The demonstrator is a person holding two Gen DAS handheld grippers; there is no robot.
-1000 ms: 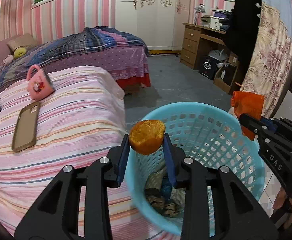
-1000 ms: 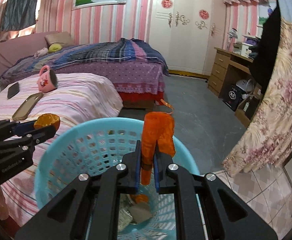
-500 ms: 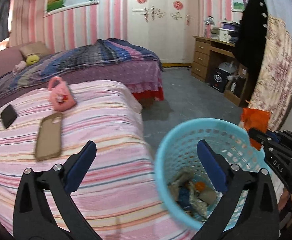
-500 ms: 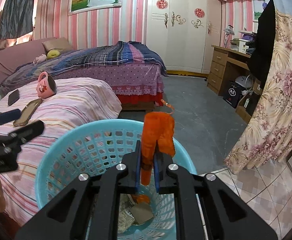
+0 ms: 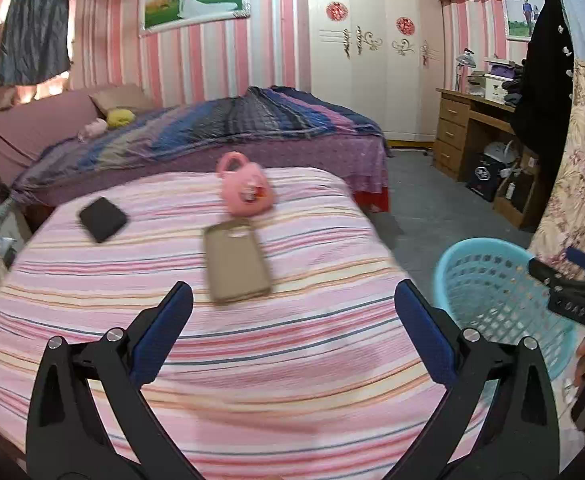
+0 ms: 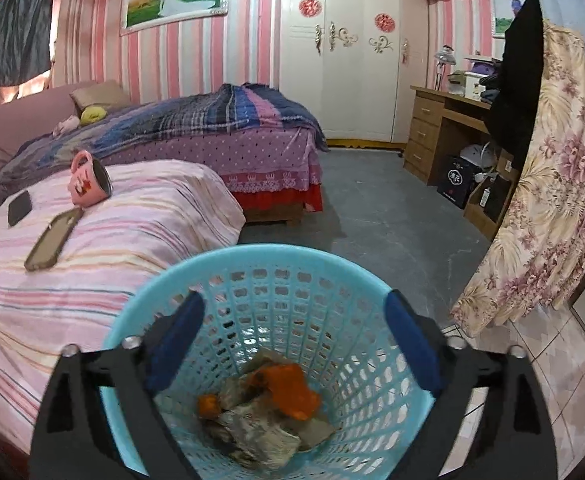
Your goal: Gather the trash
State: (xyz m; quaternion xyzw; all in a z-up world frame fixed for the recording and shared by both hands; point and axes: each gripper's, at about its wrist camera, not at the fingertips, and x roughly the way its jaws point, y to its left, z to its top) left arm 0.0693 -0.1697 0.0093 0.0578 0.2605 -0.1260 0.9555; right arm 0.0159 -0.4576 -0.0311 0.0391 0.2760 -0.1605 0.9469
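Note:
A light blue mesh basket (image 6: 252,258) stands on the floor beside the striped bed; it also shows in the left wrist view (image 5: 488,248). In it lie an orange wrapper (image 6: 292,390), an orange peel (image 6: 208,404) and crumpled grey trash (image 6: 260,428). My right gripper (image 6: 292,344) is open and empty right above the basket. My left gripper (image 5: 292,332) is open and empty over the pink striped bed (image 5: 252,352), left of the basket. The right gripper shows at the right edge of the left wrist view (image 5: 572,292).
On the striped bed lie a pink mug on its side (image 5: 246,190), a brown phone case (image 5: 236,264) and a black phone (image 5: 102,218). A second bed with a plaid blanket (image 6: 212,120) stands behind. A wooden desk (image 6: 444,120) and floral curtain (image 6: 548,200) are at the right.
My left gripper opened, dropped the orange peel into the basket and swung left over the bed. My right gripper opened and the orange wrapper fell into the basket.

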